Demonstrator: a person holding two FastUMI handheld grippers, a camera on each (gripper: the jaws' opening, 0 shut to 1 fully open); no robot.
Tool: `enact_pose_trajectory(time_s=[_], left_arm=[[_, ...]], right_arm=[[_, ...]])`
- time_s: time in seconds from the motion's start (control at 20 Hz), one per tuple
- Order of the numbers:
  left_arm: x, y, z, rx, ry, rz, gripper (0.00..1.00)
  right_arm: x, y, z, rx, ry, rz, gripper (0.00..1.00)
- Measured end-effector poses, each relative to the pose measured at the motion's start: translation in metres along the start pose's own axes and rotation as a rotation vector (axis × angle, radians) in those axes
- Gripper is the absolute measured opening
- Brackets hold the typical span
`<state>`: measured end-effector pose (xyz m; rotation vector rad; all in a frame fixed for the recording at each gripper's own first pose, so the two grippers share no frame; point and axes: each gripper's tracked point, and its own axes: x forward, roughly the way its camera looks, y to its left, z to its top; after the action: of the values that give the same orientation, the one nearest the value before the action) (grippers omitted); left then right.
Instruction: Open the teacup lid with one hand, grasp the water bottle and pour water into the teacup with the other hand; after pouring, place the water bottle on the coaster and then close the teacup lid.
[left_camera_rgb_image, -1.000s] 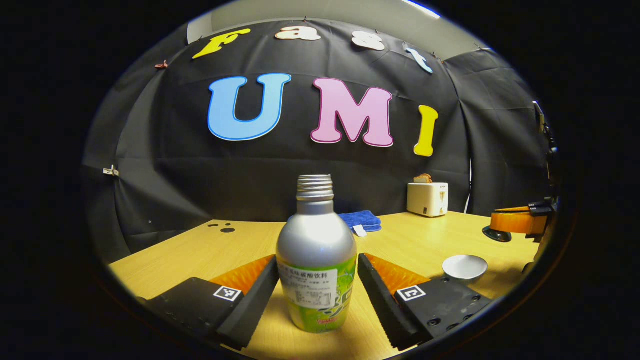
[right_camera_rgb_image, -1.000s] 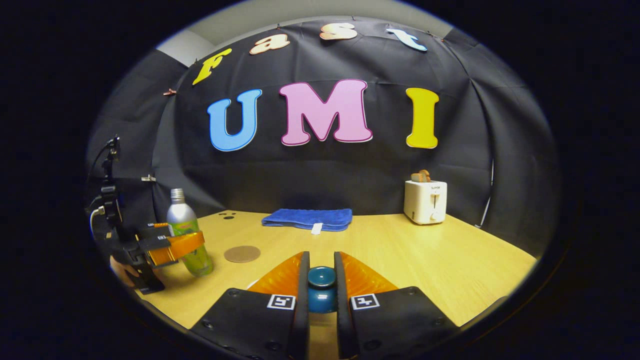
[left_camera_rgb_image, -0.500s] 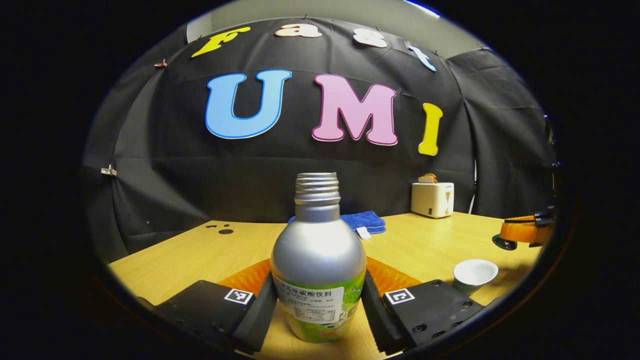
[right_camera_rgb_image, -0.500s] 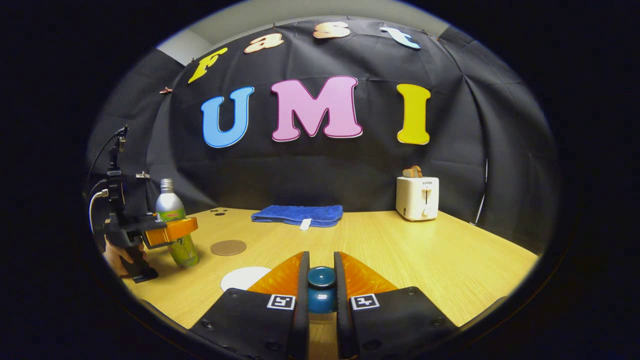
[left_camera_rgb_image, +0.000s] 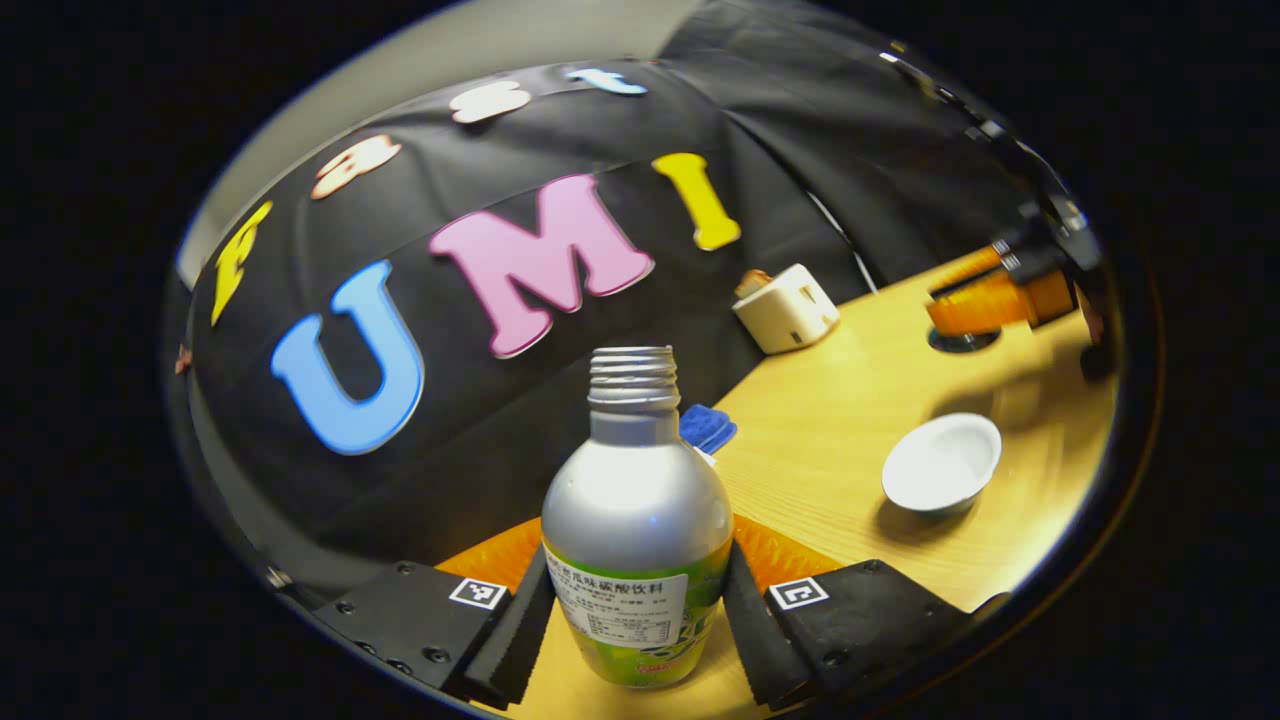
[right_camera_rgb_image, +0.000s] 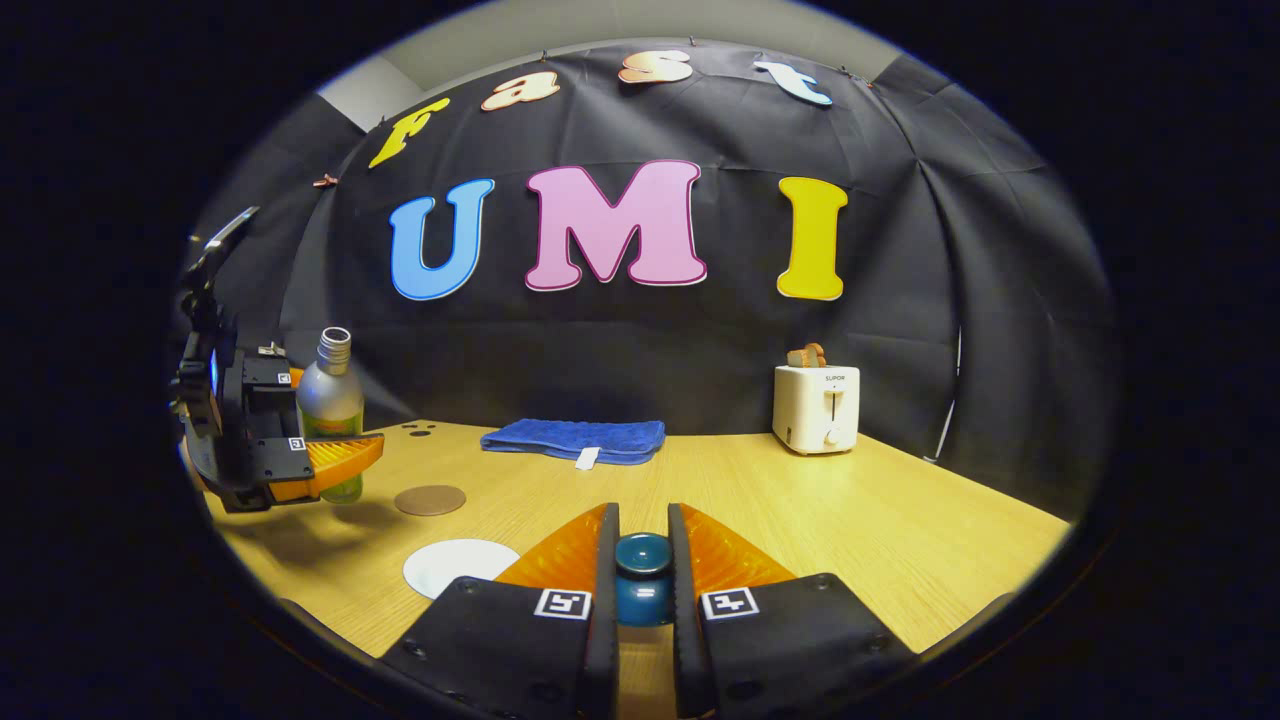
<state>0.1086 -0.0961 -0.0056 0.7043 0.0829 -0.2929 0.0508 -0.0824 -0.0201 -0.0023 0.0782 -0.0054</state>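
Presently the uncapped water bottle (left_camera_rgb_image: 636, 530) is being gripped by the left gripper (left_camera_rgb_image: 636, 640), tilted above the open teacup (left_camera_rgb_image: 941, 463); the lid knob (right_camera_rgb_image: 642, 578) is being clamped by the right gripper (right_camera_rgb_image: 642, 620).

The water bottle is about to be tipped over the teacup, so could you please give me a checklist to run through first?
1. Left gripper shut on the water bottle: ok.
2. Bottle cap off, threaded neck bare: ok.
3. Teacup uncovered, mouth facing up: ok.
4. Lid knob clamped in the right gripper, clear of the cup: ok.
5. Bottle mouth above the cup: not ok, the cup lies off to one side.
6. Coaster free for the bottle afterwards: ok.
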Motion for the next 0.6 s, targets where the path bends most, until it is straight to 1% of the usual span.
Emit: enact_pose_trajectory(time_s=[0.05, 0.1, 0.15, 0.25, 0.4, 0.6], left_arm=[[0.003, -0.008, 0.001, 0.064, 0.008, -0.024, 0.80], [0.005, -0.013, 0.001, 0.134, 0.012, -0.046, 0.78], [0.007, -0.017, 0.004, 0.210, 0.012, -0.063, 0.80], [0.013, -0.025, 0.005, 0.349, 0.014, -0.087, 0.80], [0.016, -0.041, -0.010, 0.481, 0.048, -0.151, 0.80], [0.020, -0.048, -0.016, 0.667, 0.056, -0.191, 0.80]], right_arm=[[0.001, -0.003, 0.000, 0.001, -0.001, -0.006, 0.25], [0.000, -0.006, 0.001, 0.002, 0.000, -0.008, 0.25], [0.000, -0.008, 0.000, 0.002, 0.000, -0.009, 0.25], [0.000, -0.012, 0.001, 0.003, 0.000, -0.012, 0.25], [-0.001, -0.015, 0.001, 0.003, 0.000, -0.017, 0.25], [-0.001, -0.014, 0.001, 0.001, -0.001, -0.017, 0.25]])
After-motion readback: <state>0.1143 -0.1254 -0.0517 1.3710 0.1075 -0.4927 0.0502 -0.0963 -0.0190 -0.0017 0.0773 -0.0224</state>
